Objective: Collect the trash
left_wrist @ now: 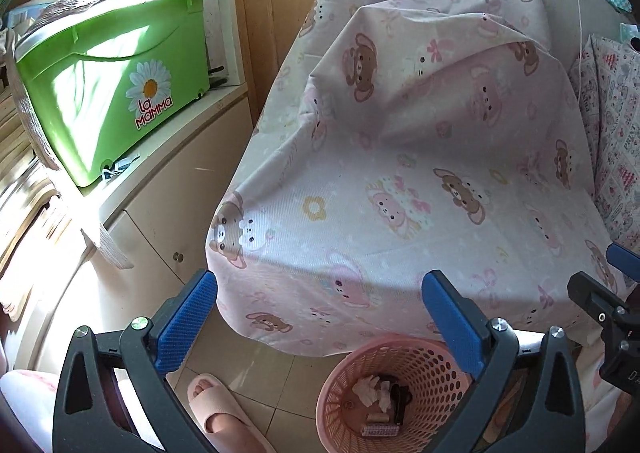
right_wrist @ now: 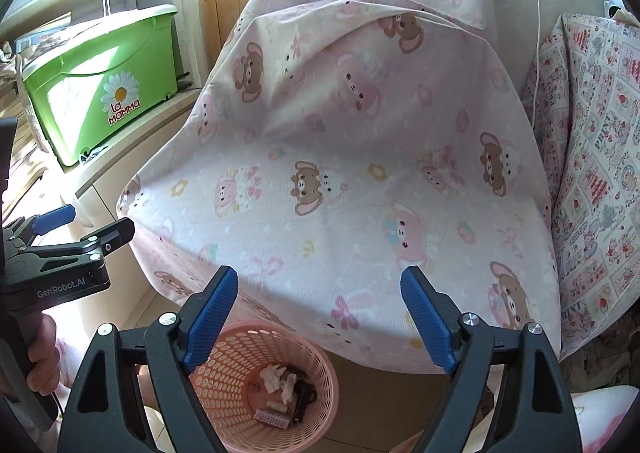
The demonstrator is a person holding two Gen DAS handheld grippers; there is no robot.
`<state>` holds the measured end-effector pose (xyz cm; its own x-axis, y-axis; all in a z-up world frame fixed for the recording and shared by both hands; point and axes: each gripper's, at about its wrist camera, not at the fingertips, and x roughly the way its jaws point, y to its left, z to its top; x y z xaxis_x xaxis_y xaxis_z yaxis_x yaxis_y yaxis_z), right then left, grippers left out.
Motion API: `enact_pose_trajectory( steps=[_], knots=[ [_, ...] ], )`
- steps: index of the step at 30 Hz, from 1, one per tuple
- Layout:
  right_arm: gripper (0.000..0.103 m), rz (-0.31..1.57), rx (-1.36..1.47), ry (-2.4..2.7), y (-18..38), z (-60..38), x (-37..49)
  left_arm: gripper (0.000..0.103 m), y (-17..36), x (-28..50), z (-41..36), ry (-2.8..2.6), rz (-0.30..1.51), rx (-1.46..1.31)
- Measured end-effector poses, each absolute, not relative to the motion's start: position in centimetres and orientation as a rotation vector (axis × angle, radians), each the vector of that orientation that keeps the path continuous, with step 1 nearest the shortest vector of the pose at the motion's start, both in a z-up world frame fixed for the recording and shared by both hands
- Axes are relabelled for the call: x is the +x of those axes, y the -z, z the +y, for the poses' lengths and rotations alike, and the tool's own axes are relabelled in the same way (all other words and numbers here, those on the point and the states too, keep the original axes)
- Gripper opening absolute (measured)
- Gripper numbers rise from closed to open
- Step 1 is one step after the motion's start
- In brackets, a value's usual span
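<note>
A pink perforated waste basket [left_wrist: 416, 369] stands on the floor below the sheet-covered seat; it also shows in the right wrist view [right_wrist: 320, 385]. Inside lie crumpled white tissues [left_wrist: 372, 389] [right_wrist: 274, 375], a dark object [left_wrist: 400, 399] and small bits [right_wrist: 274, 419]. My left gripper [left_wrist: 320, 293] is open and empty above the basket's left side. My right gripper [right_wrist: 320, 293] is open and empty above the basket's right side. The left gripper shows at the left of the right wrist view [right_wrist: 84, 229].
A pink cartoon-print sheet [left_wrist: 420, 157] drapes the seat ahead. A green "La Mamma" bin [left_wrist: 112, 93] sits on a cream cabinet [left_wrist: 172, 181] at left. A patterned pillow [right_wrist: 596, 173] lies right. A foot in a pink slipper [left_wrist: 220, 413] stands on the tiled floor.
</note>
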<state>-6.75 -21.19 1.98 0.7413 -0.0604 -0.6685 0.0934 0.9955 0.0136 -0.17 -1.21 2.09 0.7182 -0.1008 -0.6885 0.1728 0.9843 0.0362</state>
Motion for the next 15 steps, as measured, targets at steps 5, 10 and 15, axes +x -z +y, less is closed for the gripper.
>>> enact_pose_trajectory(
  steps=[5, 10, 15],
  knots=[
    [0.085, 0.727, 0.051, 0.092, -2.09, -21.35, -6.82, 0.101, -2.18, -0.41, -1.88, 0.158, 0.742, 0.121],
    [0.085, 0.732, 0.054, 0.104, -1.9, -21.57, -6.85, 0.101, -1.74, 0.07, -1.76, 0.163, 0.766, 0.093],
    [0.085, 0.734, 0.076, 0.105, -1.87, -21.92, -6.9, 0.101, -1.68, -0.04, -1.83, 0.163, 0.756, 0.097]
  ],
)
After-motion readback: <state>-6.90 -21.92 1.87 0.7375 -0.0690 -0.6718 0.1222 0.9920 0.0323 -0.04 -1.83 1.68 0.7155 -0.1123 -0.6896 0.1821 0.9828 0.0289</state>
